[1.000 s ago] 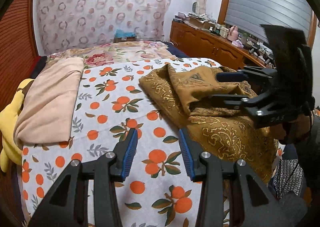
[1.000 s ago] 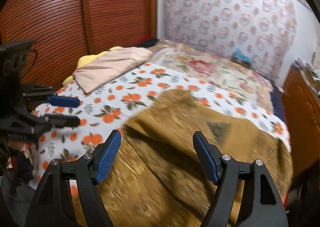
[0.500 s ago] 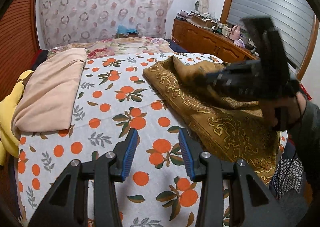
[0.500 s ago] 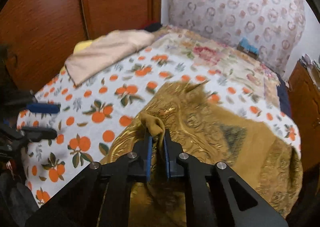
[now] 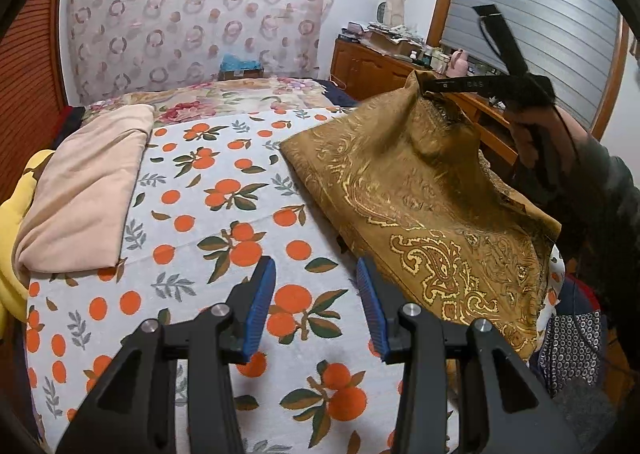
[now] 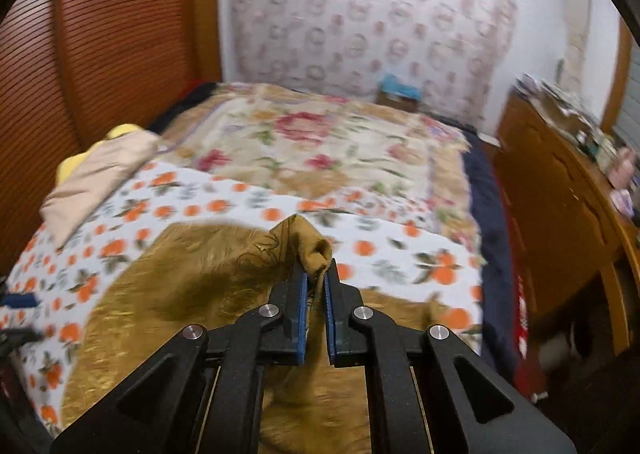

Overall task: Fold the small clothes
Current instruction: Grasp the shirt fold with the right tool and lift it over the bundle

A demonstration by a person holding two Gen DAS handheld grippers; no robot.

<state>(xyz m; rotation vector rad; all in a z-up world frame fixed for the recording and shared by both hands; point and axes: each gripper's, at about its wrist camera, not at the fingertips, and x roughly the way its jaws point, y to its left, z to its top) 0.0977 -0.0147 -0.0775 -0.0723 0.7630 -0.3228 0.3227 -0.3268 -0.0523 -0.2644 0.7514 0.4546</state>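
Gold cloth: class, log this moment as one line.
right claw: shut on gold cloth, corner lifted | left claw: open, empty, over orange-print sheet

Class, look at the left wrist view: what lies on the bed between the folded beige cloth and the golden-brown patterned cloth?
Only the orange-print sheet, with nothing on it, lies between the beige cloth and the golden-brown patterned cloth in the left wrist view.

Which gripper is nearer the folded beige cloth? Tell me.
Left. The left gripper hovers open over the sheet beside the beige cloth; the right gripper is farther off, pinching the brown scarf.
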